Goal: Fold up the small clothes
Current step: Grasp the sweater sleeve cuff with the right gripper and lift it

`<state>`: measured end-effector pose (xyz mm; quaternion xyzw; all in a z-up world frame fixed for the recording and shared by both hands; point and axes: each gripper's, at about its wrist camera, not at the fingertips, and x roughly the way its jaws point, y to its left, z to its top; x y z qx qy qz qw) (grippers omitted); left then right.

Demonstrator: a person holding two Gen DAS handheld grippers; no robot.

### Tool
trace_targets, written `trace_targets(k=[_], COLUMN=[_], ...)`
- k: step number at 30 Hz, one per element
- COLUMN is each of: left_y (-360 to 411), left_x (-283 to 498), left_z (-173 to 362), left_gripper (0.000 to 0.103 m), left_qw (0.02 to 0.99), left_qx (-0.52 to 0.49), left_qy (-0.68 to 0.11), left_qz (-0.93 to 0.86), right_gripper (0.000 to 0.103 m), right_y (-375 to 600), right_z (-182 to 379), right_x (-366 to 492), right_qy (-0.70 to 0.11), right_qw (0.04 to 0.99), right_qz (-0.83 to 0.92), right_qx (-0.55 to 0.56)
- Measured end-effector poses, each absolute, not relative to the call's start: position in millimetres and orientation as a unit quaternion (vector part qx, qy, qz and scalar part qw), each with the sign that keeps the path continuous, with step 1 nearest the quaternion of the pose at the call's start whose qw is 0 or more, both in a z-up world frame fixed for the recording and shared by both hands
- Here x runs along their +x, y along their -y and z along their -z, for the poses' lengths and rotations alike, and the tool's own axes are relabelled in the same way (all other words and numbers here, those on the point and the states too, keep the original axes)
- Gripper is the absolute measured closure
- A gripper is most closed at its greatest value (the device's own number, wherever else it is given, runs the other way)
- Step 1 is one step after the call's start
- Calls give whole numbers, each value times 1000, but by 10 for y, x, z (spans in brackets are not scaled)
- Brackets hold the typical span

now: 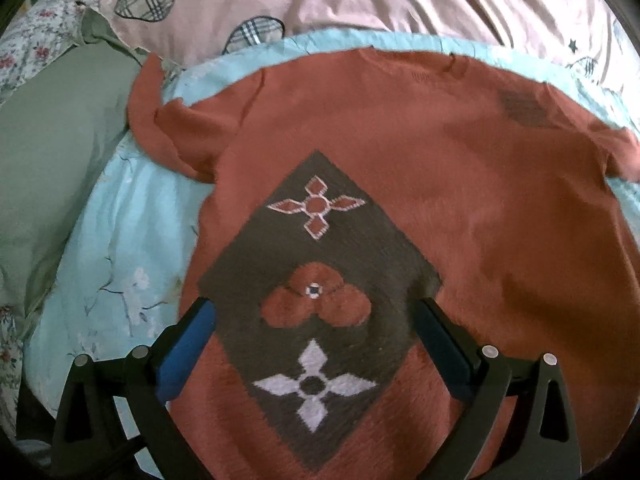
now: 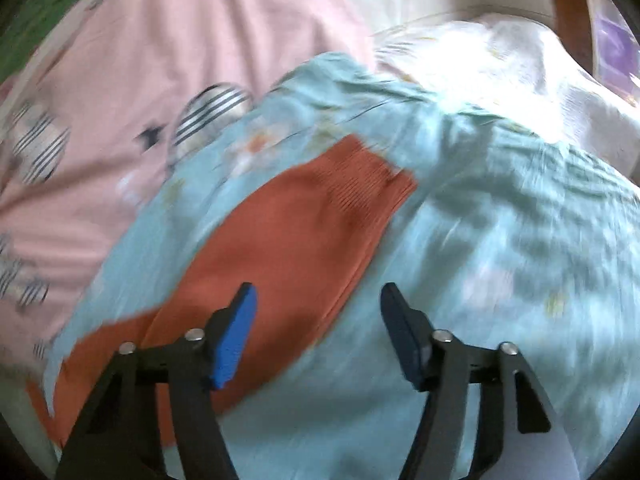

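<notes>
A small rust-orange sweater [image 1: 420,168] lies flat on a light blue floral quilt [image 1: 120,248]. Its front has a dark brown diamond patch [image 1: 320,264] with flower motifs. One sleeve [image 1: 160,120] sticks out at the upper left. My left gripper [image 1: 314,312] is open and empty, hovering above the diamond patch. In the right wrist view, the other sleeve [image 2: 288,232] with its ribbed cuff [image 2: 372,172] stretches across the quilt [image 2: 500,260]. My right gripper [image 2: 318,304] is open and empty, just above the sleeve's right edge. This view is blurred.
A pink bedsheet with plaid shapes and stars [image 1: 320,4] lies behind the quilt, and shows in the right wrist view [image 2: 140,60]. A green pillow [image 1: 52,140] sits at the left. White bedding [image 2: 500,64] and a wooden frame [image 2: 568,4] are at the far right.
</notes>
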<state>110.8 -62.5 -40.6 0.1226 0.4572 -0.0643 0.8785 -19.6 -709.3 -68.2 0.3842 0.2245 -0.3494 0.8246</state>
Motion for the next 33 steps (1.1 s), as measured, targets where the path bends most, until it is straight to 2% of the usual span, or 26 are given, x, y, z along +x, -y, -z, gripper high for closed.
trace_targets(k=[3,4,5,7,9,16,20,24,33], left_y=[712,725,749,800,839,832,771,680,365], left_x=[1162,1167,1181,1205,1237,1206,1178,1123,1198], left_z=[488,519,545,579,599,575,569,501,448], left_gripper=[3,3,3,3,3,3,3,3,3], left_qw=[875,871,869,867,865,871,871,877,881], left_qx=[121,129,133,138,142,141,129,117,64], left_qy=[-464,-469,-472,-475,-477,-464,-467,-459,-457], left_qz=[66,63,62,64,65,72,79,85,102], right_gripper=[49,54,59,89,93,95,95,94,94], right_y=[7447,7464,7527,7504,7433,6439,5718,4913,2939], right_z=[845,901,955,976,902,373,254,239,533], right_x=[-99,-73,-55,-31,-53,278,601,1097,2462], right_qy=[-225,-225,-224,-231,-222,-219,-234,-250,-343], right_qw=[807,803,800,796,805,877,894,894,855], right_qz=[357,355,352,364,357,250,151,44,-141], right_qx=[413,422,432,426,419,346,352,369,362])
